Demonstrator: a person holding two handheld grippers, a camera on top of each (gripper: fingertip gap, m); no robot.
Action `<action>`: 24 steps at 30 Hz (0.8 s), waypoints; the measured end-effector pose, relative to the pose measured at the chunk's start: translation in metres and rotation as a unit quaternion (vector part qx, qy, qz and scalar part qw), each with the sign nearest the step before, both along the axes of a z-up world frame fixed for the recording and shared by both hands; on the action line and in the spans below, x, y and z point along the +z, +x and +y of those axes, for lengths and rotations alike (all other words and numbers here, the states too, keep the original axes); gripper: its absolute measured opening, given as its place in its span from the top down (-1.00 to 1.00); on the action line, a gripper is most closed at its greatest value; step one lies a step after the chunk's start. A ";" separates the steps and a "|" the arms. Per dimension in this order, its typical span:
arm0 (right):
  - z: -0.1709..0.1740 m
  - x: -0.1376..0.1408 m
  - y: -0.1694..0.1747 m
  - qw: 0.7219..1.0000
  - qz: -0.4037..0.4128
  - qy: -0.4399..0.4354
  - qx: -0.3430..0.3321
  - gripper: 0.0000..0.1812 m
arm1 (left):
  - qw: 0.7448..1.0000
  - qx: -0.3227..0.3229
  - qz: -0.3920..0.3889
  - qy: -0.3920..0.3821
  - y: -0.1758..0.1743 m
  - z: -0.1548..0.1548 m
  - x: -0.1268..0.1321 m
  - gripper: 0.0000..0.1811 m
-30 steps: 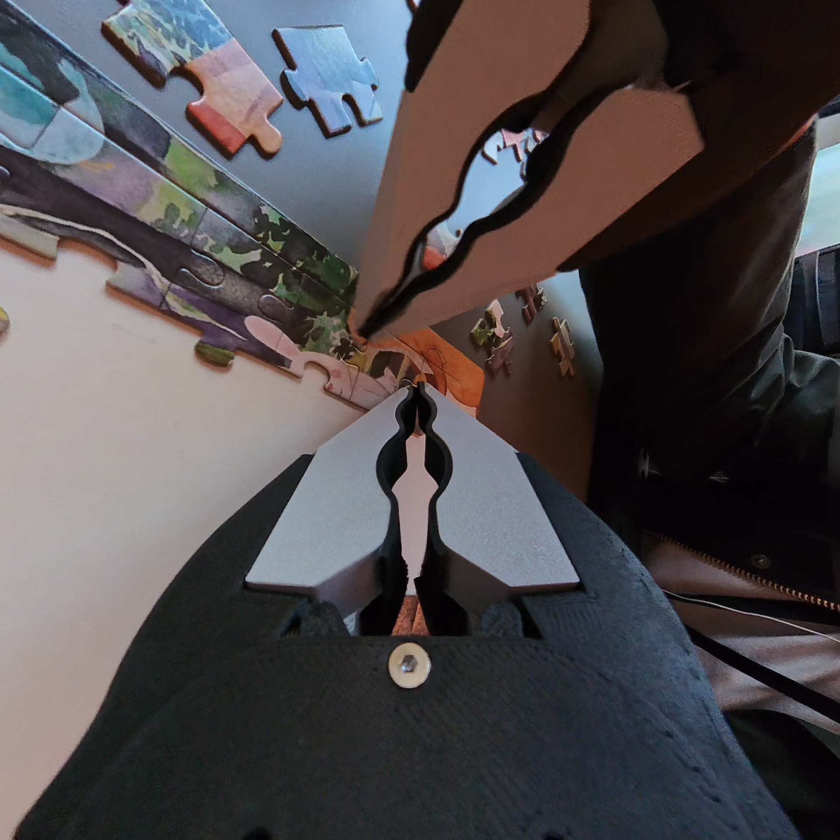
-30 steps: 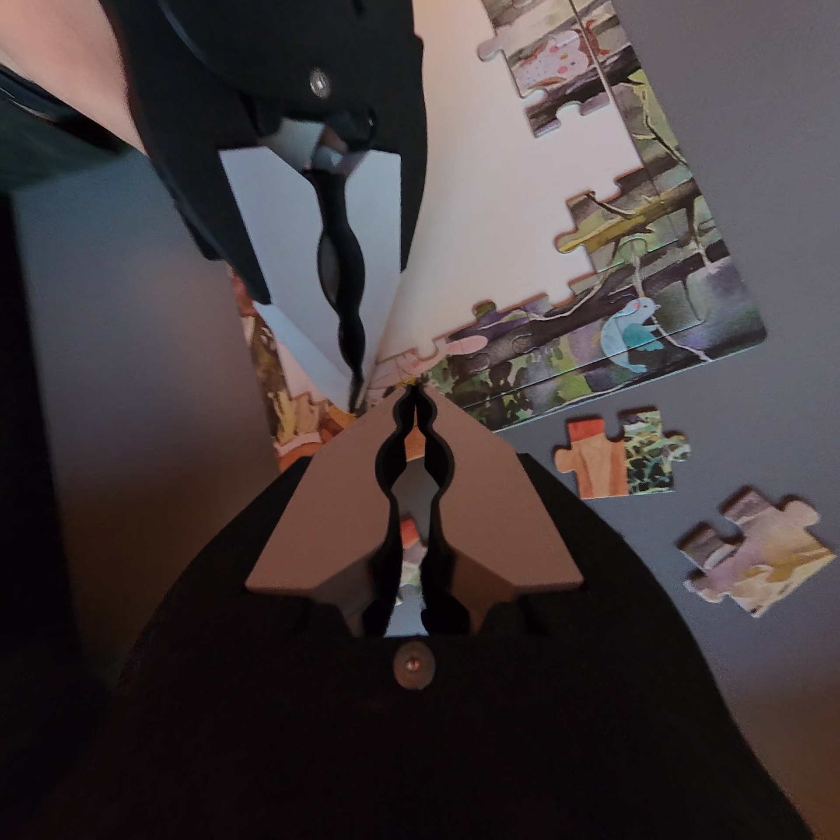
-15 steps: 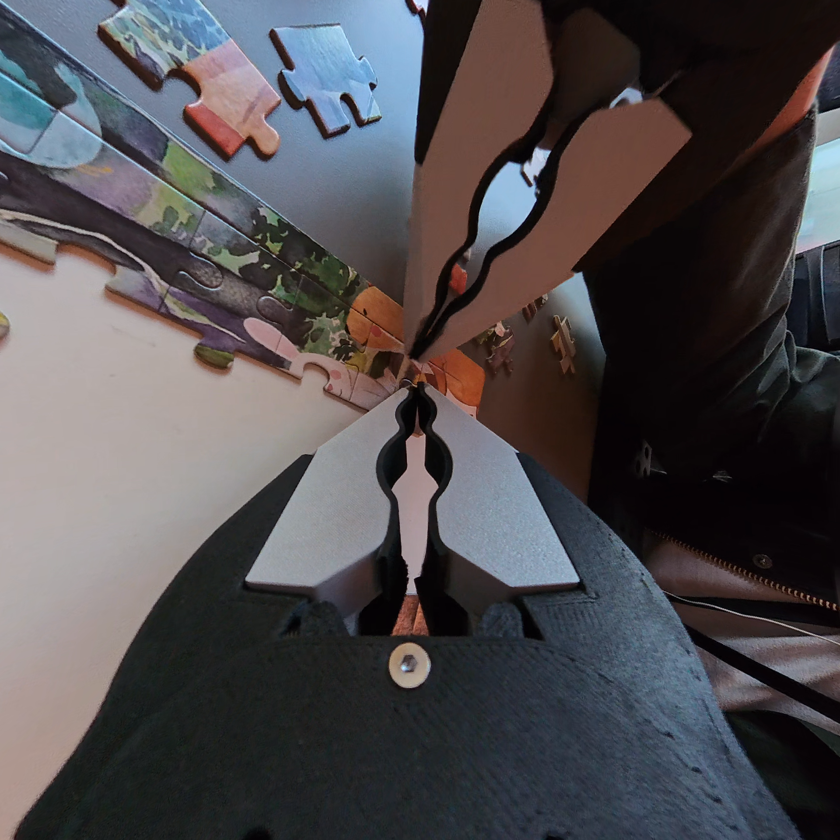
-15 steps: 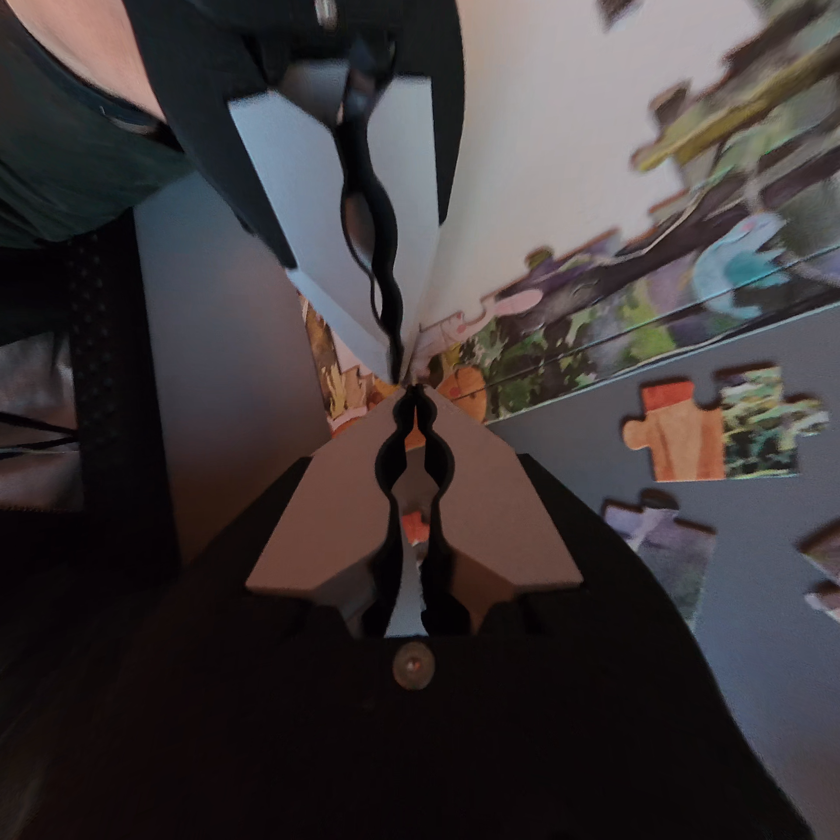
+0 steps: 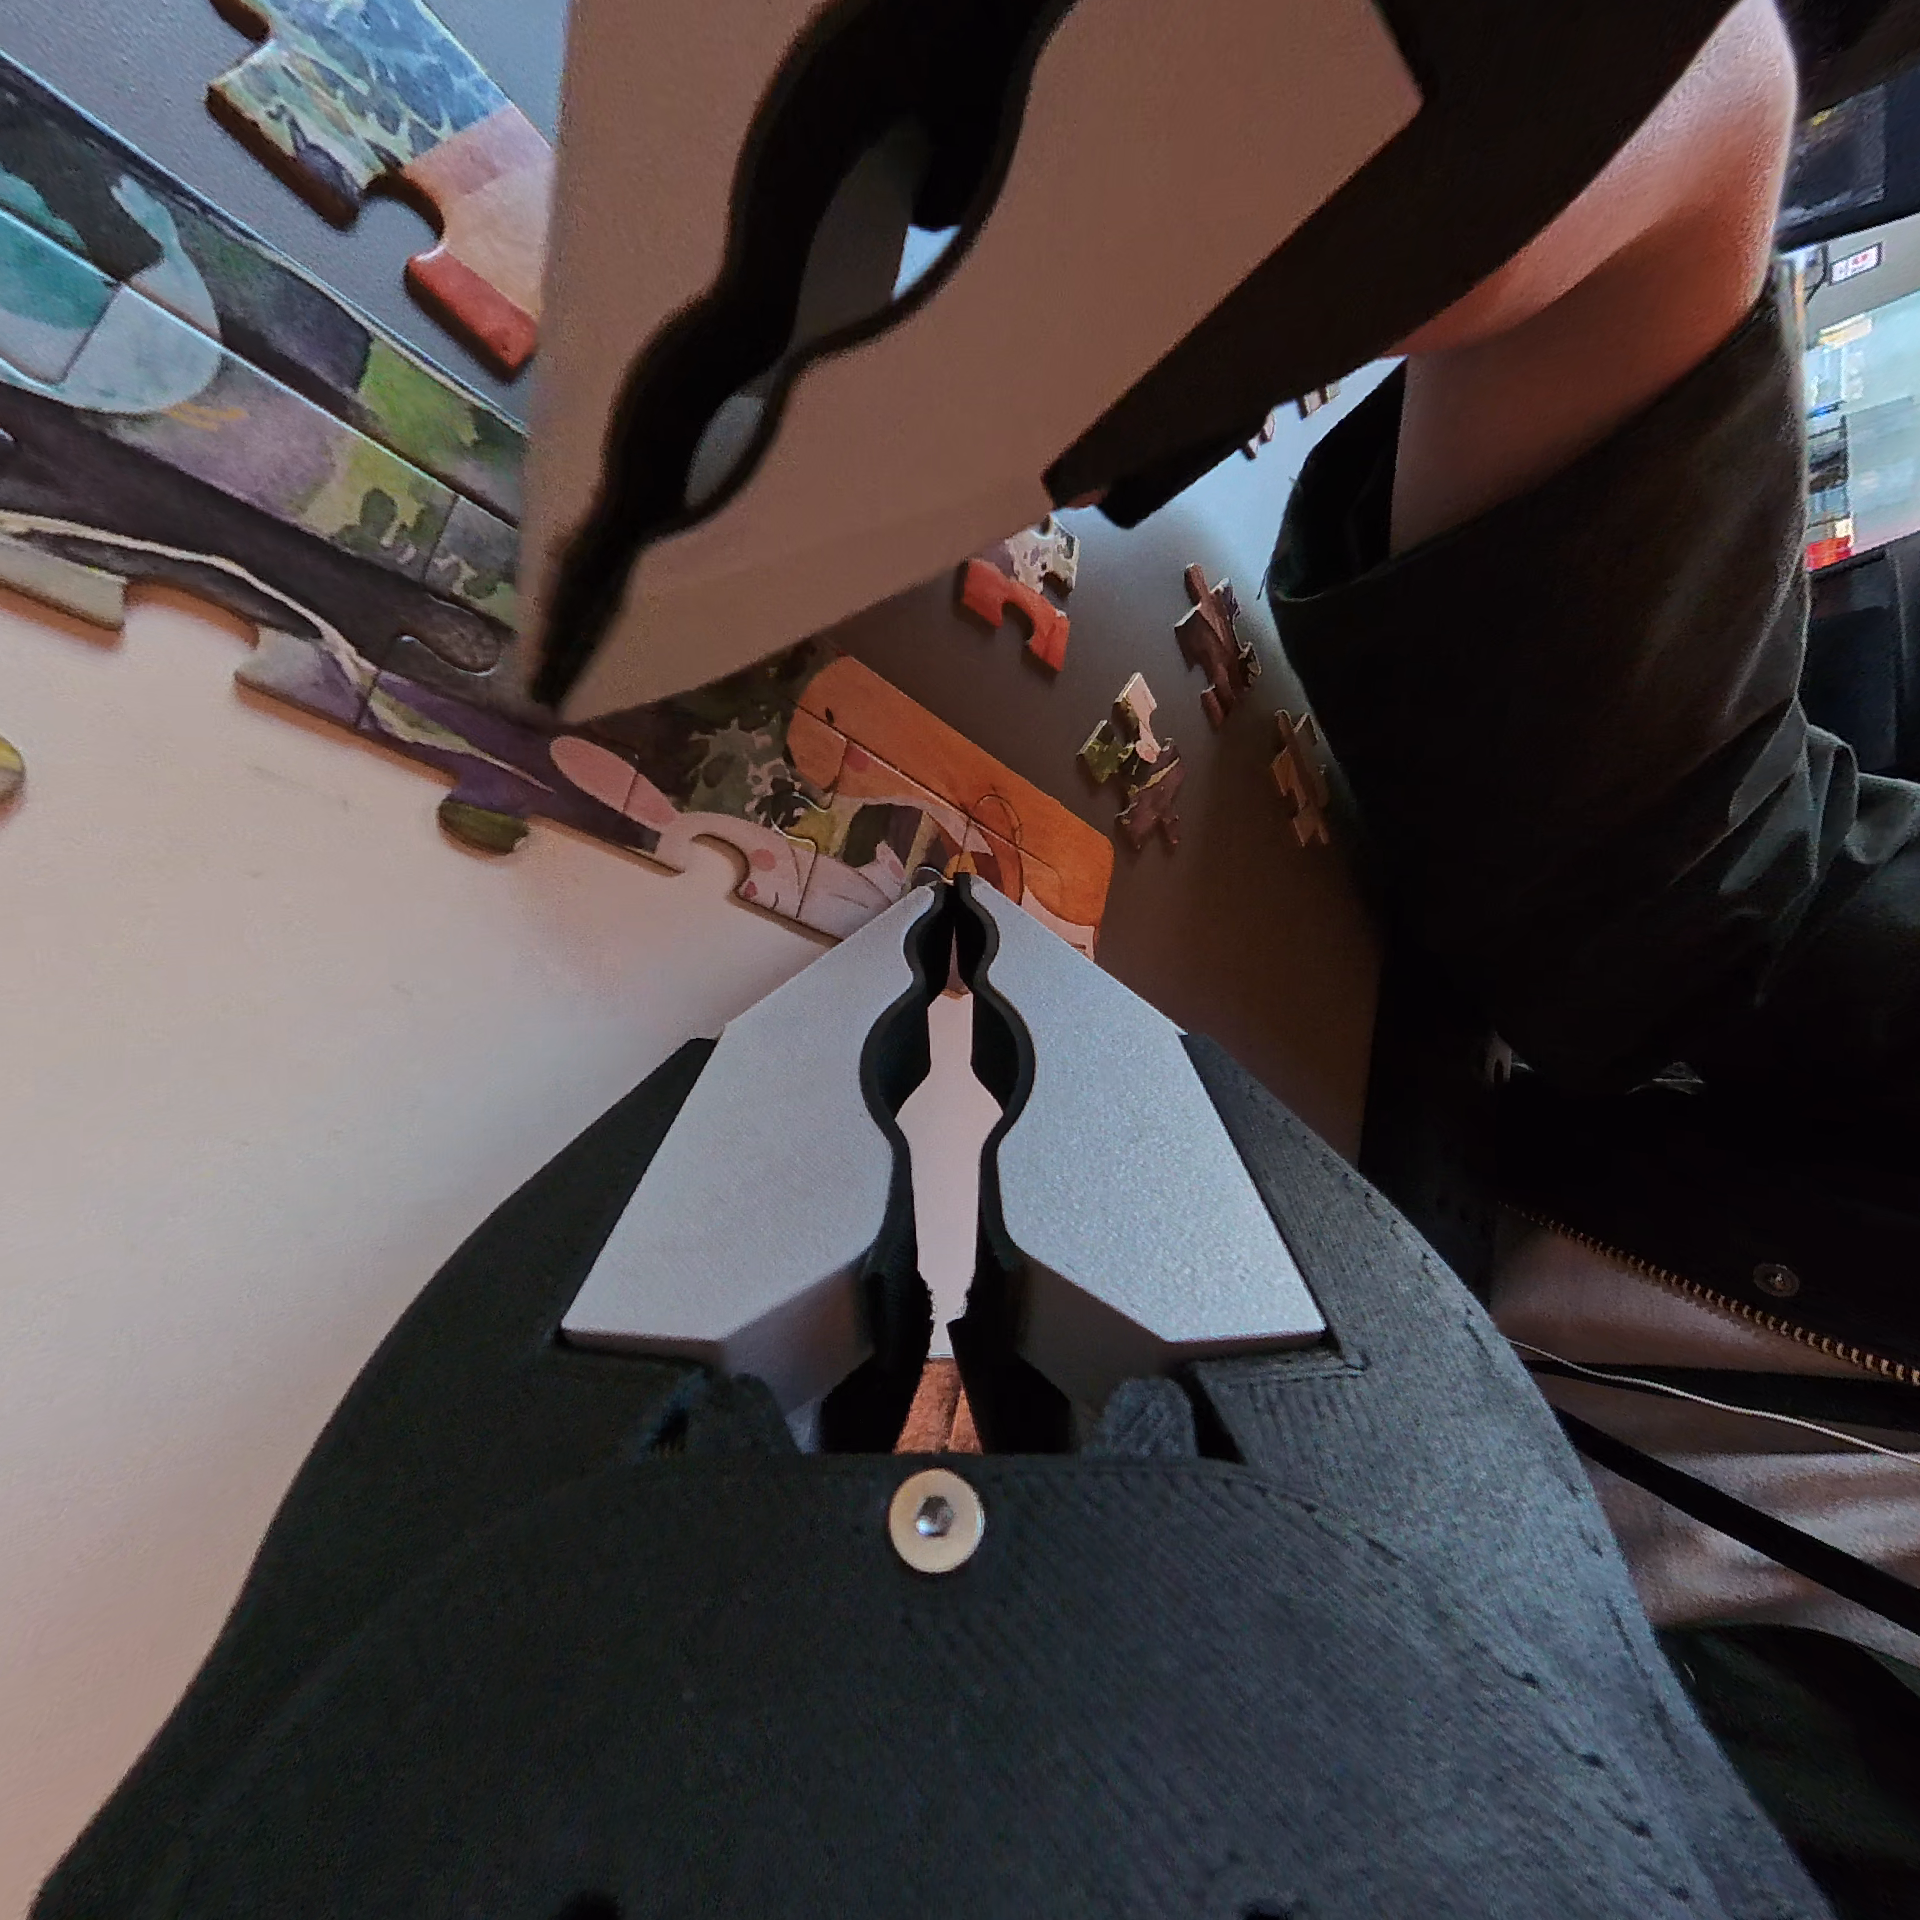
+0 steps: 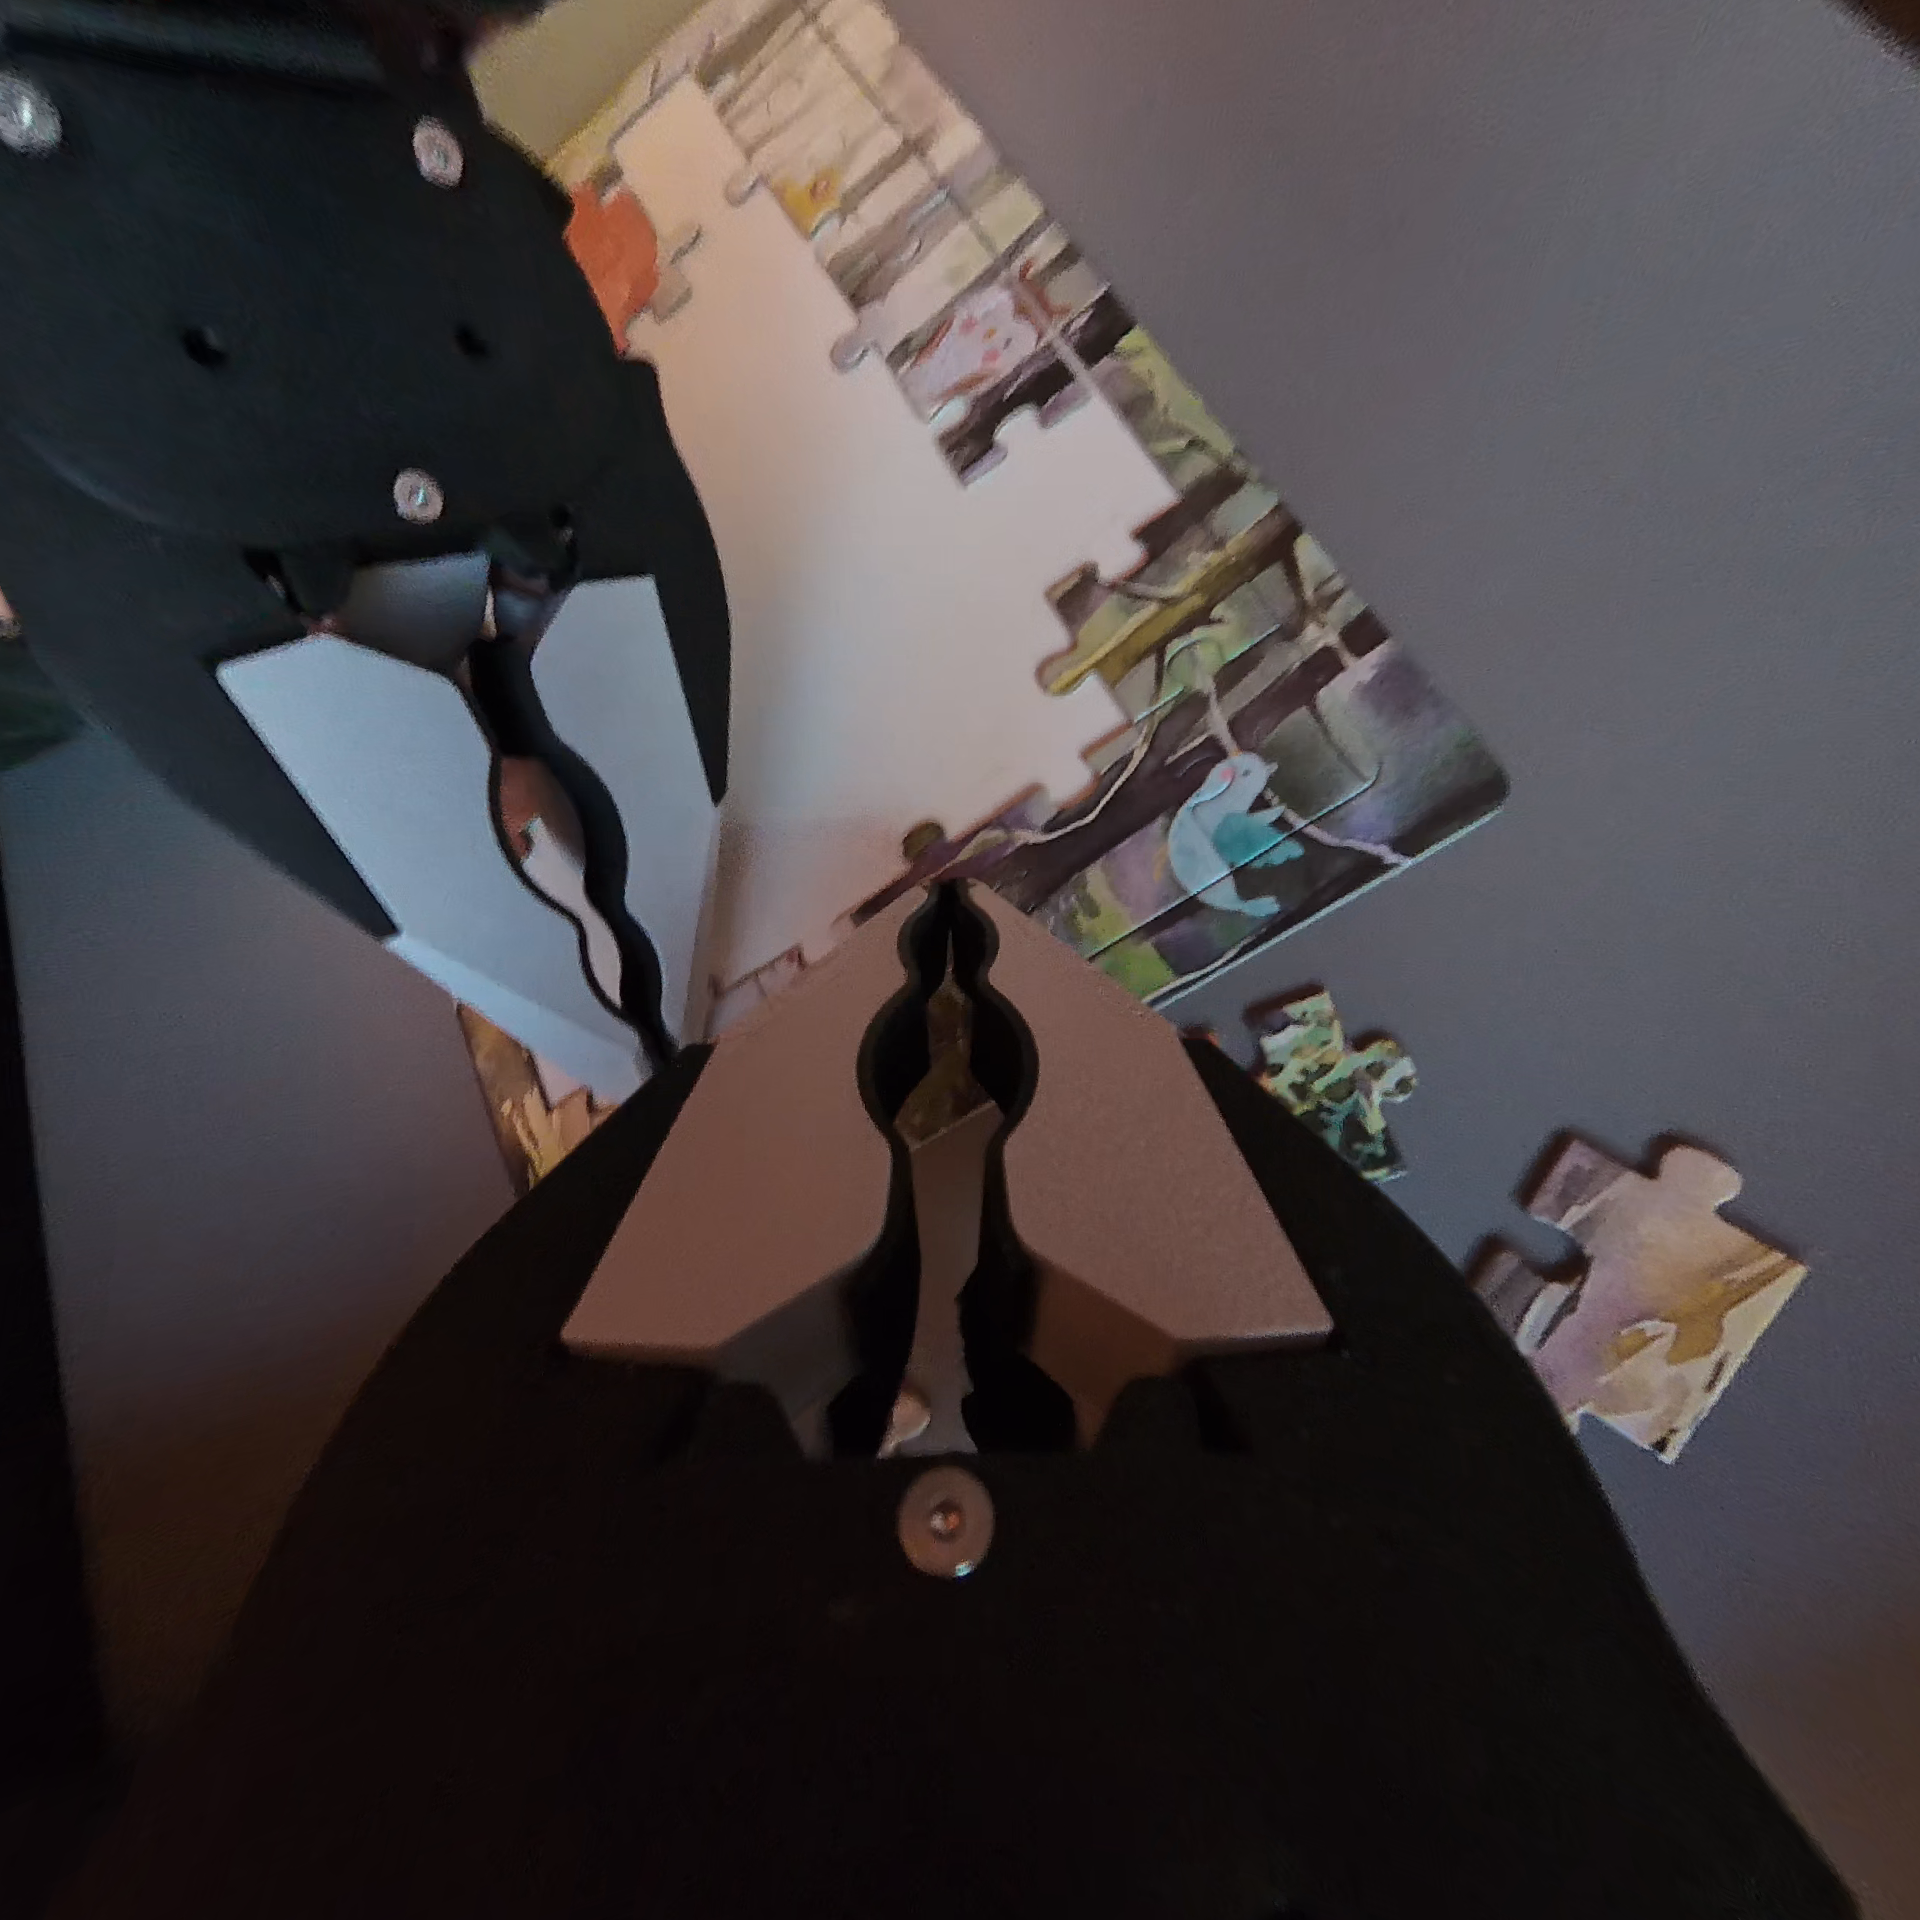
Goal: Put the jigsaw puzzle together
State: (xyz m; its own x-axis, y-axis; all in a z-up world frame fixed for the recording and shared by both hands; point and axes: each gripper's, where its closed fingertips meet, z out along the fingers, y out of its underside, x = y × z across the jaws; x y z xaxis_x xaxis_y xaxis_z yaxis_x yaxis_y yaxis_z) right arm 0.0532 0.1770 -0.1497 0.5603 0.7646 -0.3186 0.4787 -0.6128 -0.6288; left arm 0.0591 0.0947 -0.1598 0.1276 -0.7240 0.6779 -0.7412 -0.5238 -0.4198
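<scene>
Both grippers press their tips on the jigsaw puzzle [image 5: 727, 769] border along the white puzzle board's [image 5: 260, 1039] edge, apparently seating joined pieces. The left gripper [image 5: 954, 883] and right gripper [image 6: 948, 888] have jaws together, empty. Since a second ago, the right has shifted along the border, away from the orange corner.

The right gripper [image 6: 951, 894] occupies the lower centre of the frame, fingertips closed together over the lower border of the partly assembled puzzle [image 6: 1247, 831]. The left gripper [image 6: 660, 1039] enters from the upper left, tips together near the puzzle's lower-left corner. Two loose pieces [image 6: 1335, 1091] [image 6: 1642, 1294] lie on the grey table [image 6: 1558, 312] at right.
</scene>
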 end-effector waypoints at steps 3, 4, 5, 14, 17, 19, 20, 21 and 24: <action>0.009 -0.004 0.001 1.000 -0.017 0.008 -0.020 1.00 | 1.000 0.001 0.000 -0.001 -0.001 0.000 0.000 1.00; 0.010 -0.005 0.003 0.999 -0.026 0.016 -0.019 1.00 | 1.000 0.001 0.000 -0.001 -0.001 0.000 0.000 1.00; 0.013 -0.004 0.004 0.999 -0.032 0.029 -0.024 1.00 | 1.000 0.001 0.001 -0.001 -0.001 0.000 0.000 1.00; 0.024 -0.001 0.018 0.994 -0.076 0.055 -0.050 1.00 | 0.999 0.004 -0.030 0.012 -0.005 0.007 0.018 1.00; 0.011 -0.003 0.032 0.993 -0.106 0.025 -0.036 1.00 | 0.997 0.029 -0.040 0.058 -0.017 0.027 0.038 1.00; 0.004 -0.002 0.038 0.992 -0.120 0.017 -0.028 1.00 | 0.994 0.023 -0.016 0.110 -0.025 0.034 0.034 1.00; -0.001 -0.004 0.041 0.991 -0.129 0.007 -0.024 1.00 | 0.992 0.011 -0.006 0.124 -0.027 0.032 0.031 1.00; -0.005 -0.006 0.044 0.990 -0.140 -0.003 -0.019 1.00 | 0.991 0.003 0.002 0.137 -0.026 0.031 0.027 1.00; -0.015 -0.010 0.046 0.988 -0.151 -0.019 -0.001 1.00 | 0.978 -0.011 0.036 0.204 -0.025 0.036 0.011 1.00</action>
